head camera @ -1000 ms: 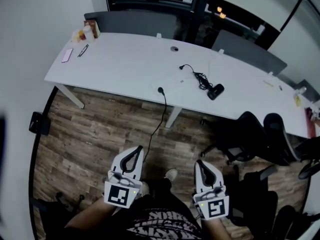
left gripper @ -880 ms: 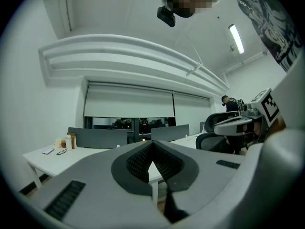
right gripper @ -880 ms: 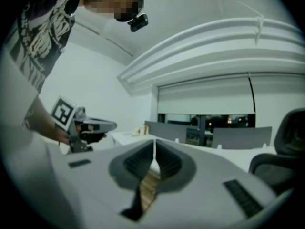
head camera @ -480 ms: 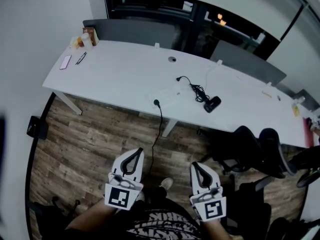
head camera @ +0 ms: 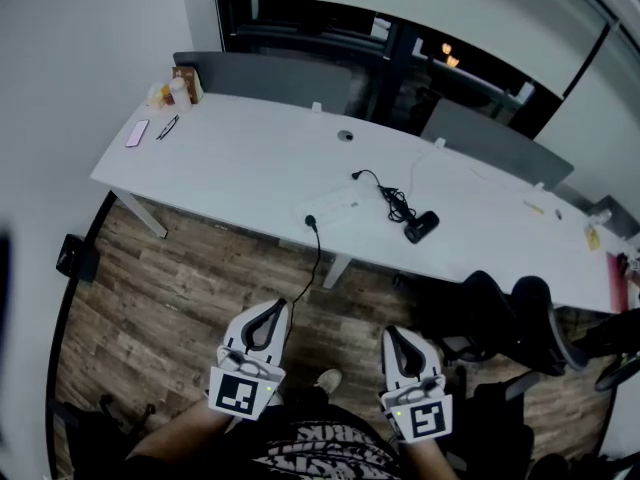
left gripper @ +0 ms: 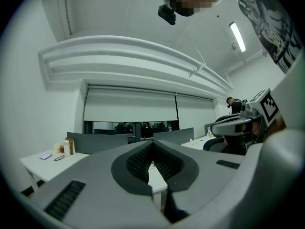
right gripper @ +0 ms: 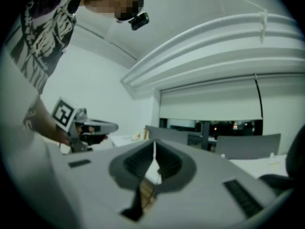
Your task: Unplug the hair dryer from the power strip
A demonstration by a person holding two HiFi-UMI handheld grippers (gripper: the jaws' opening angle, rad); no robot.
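Note:
Far ahead on the long white table, the black hair dryer lies with its coiled cord running left toward a white power strip. A black cable hangs from the strip's near end down to the floor. Both grippers are held low in front of the person, well short of the table. The left gripper and the right gripper point level at the table. Each has its jaws together and holds nothing.
Black office chairs stand to the right, by the table's front. A pink phone, glasses and small bottles sit at the table's far left end. A grey partition runs behind the table. A dark box stands on the wooden floor.
The table and the hanging cable have come nearer in the head view as the person walks toward them. Both grippers stay shut and side by side.

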